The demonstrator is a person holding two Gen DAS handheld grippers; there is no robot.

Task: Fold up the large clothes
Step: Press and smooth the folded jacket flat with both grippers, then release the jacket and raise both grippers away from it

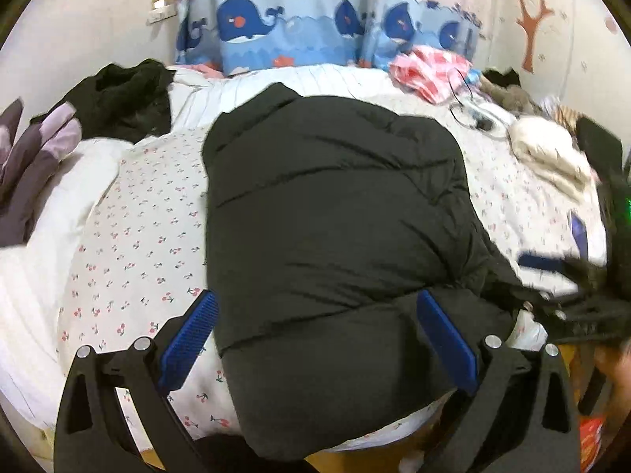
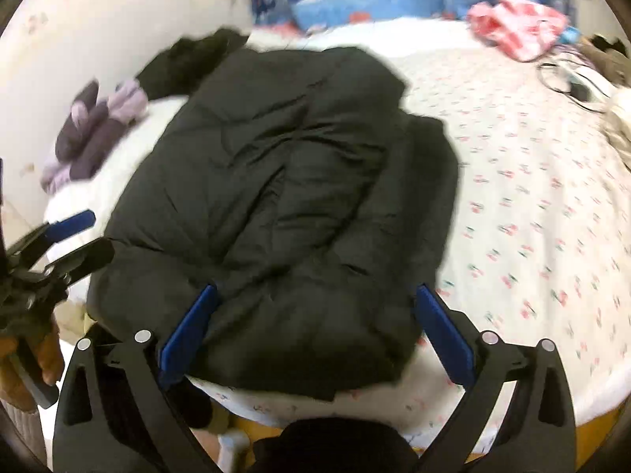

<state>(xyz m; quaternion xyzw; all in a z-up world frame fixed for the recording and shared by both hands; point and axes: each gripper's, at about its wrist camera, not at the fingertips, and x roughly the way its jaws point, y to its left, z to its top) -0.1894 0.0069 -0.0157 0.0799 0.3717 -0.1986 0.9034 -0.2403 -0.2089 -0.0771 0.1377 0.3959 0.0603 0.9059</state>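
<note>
Black puffer jacket [image 1: 335, 213], folded into a thick bundle, lying on a cherry-print bedsheet [image 1: 150, 244] near the bed's front edge. Left gripper [image 1: 315, 339] hovering over the jacket's near end, blue pads spread wide, gripping nothing. Right gripper [image 2: 315, 339] likewise spread apart above the jacket's hem, empty. Further back: whale-print cushions [image 1: 284, 27], a pink checked cloth [image 1: 430, 71], purple garment [image 1: 35, 157] at left. No containers visible
</note>
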